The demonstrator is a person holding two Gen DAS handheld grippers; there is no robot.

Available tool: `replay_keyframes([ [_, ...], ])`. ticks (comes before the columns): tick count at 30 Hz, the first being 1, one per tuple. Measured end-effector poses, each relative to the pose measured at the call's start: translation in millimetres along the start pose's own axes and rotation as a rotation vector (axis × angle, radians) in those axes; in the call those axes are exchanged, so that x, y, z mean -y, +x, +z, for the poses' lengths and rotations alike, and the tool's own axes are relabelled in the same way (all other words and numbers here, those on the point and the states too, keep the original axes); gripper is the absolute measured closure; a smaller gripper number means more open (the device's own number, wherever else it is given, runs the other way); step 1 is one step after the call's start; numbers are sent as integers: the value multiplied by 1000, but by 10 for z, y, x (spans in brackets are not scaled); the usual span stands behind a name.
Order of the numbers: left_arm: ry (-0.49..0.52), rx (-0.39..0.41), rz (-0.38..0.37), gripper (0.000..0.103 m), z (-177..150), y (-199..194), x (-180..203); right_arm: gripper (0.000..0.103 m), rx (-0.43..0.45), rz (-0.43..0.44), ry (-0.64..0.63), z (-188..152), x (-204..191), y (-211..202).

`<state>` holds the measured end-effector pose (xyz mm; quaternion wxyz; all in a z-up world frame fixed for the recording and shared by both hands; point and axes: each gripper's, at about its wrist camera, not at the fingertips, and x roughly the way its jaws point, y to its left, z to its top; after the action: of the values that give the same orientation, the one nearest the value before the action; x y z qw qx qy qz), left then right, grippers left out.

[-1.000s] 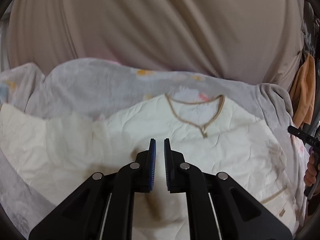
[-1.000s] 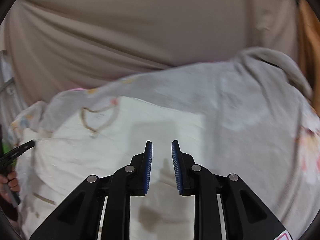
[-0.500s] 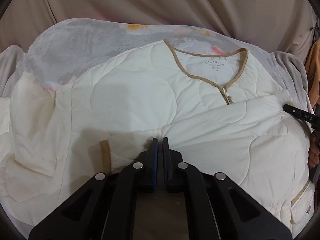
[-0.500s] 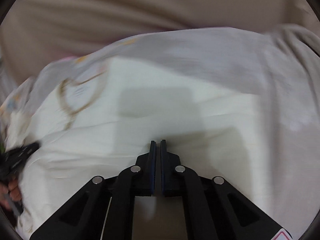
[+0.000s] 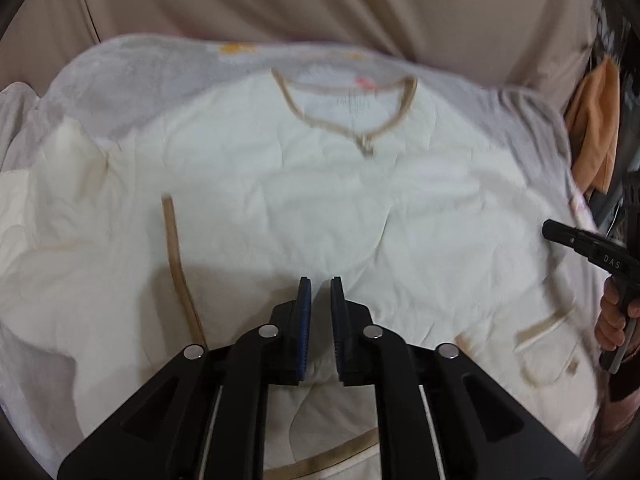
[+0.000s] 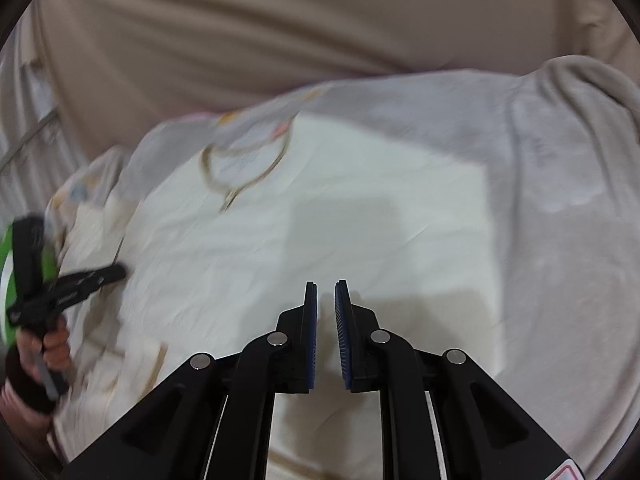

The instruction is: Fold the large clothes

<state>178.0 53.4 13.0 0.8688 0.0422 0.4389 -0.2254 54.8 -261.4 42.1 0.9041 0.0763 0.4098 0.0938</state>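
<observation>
Both grippers hover low over the cream quilted jacket [image 5: 320,208], which lies spread front-up on the grey blanket [image 5: 132,76] covering the bed, tan-trimmed collar [image 5: 344,120] at the far side. The left gripper [image 5: 319,284] has just cracked its jaws apart after a clench half a second ago, and nothing sits between them now. Same story for the right gripper [image 6: 325,286]: jaws clamped together a moment back, now parted a sliver, empty, fabric only beneath. A sleeve with its tan cuff [image 5: 176,248] now lies folded across the body on the left, where a second ago the jacket looked flat. I'd say that's the sleeve fold dropped and let go, so the bottom hem near the jaws looks like the next thing to grab
</observation>
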Motion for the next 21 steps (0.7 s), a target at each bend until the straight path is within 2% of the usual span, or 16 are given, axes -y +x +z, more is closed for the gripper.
replay_keyframes([
  [2,5,7,23,95,-96,70,-71,103,-47,-75,-19,-154,90,155],
  [5,-26,23,48,98,-153,5,-216,103,-27,-59,87,-296,429,44],
  [8,-75,29,38,99,-213,-62,-368,103,1,-104,125,-349,593,-86],
  [10,-102,49,48,99,-229,-197,-411,103,14,-129,125,-365,551,-187],
  [11,-110,63,45,99,-231,-281,-425,99,26,-140,114,-353,480,-252],
  [12,-113,77,37,98,-230,-347,-437,89,42,-132,100,-346,403,-317],
  [14,-127,82,29,95,-213,-383,-486,88,47,-93,69,-329,280,-356],
  [15,-125,64,40,95,-215,-323,-509,89,38,-96,51,-327,234,-317],
  [16,-121,34,66,91,-234,-224,-535,91,13,-137,31,-348,212,-228],
  [18,-135,25,47,91,-303,-103,-594,103,-43,-181,15,-443,275,-31],
  [20,-145,39,42,91,-313,-152,-600,103,-36,-131,83,-463,399,-76],
  [21,-160,47,36,91,-318,-212,-612,103,-38,-134,103,-438,398,-132],
])
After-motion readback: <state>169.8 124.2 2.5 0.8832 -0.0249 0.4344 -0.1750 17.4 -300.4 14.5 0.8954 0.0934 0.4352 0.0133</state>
